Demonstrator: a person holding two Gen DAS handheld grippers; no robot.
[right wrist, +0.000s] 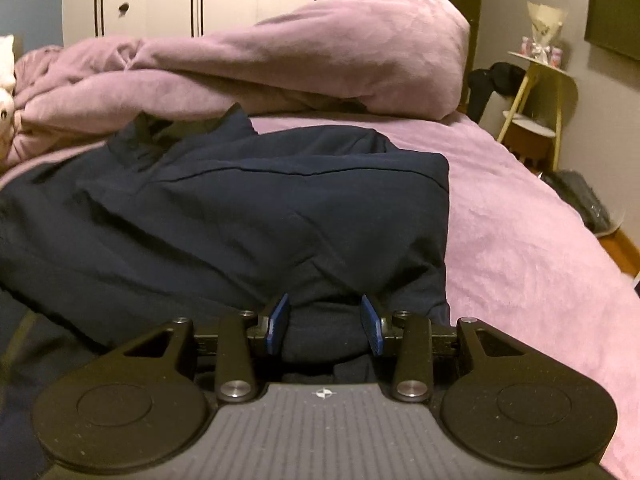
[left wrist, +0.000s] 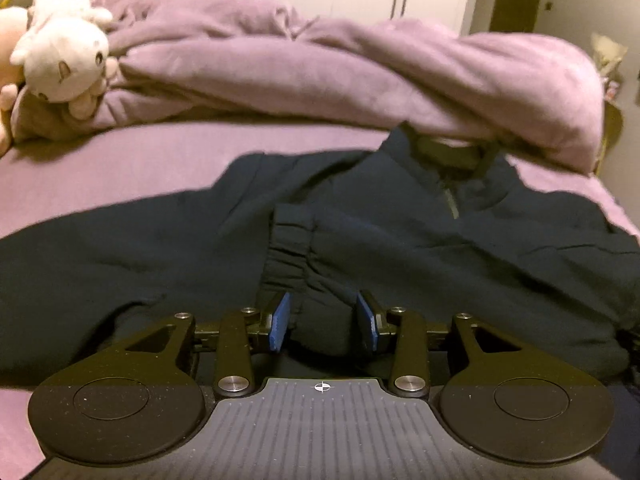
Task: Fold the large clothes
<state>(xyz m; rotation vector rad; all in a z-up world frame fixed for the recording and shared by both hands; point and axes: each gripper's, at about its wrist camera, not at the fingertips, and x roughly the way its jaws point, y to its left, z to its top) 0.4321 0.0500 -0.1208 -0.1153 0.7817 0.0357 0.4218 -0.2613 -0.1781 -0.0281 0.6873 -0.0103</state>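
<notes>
One bed (left wrist: pixel 120 168) in a lilac sheet carries one heaped lilac duvet (left wrist: pixel 320 68) at the far side. One dark navy jacket (left wrist: pixel 160 248) lies spread on the sheet, its collar tucked under the duvet's edge, one elastic cuff (left wrist: pixel 292 248) folded onto its front. Two plush toys (left wrist: pixel 60 52) sit far left, one cut off. The left gripper (left wrist: pixel 325 322) and the right gripper (right wrist: pixel 325 322) each stand partly open with jacket cloth bunched between the pads; contact is hard to judge.
</notes>
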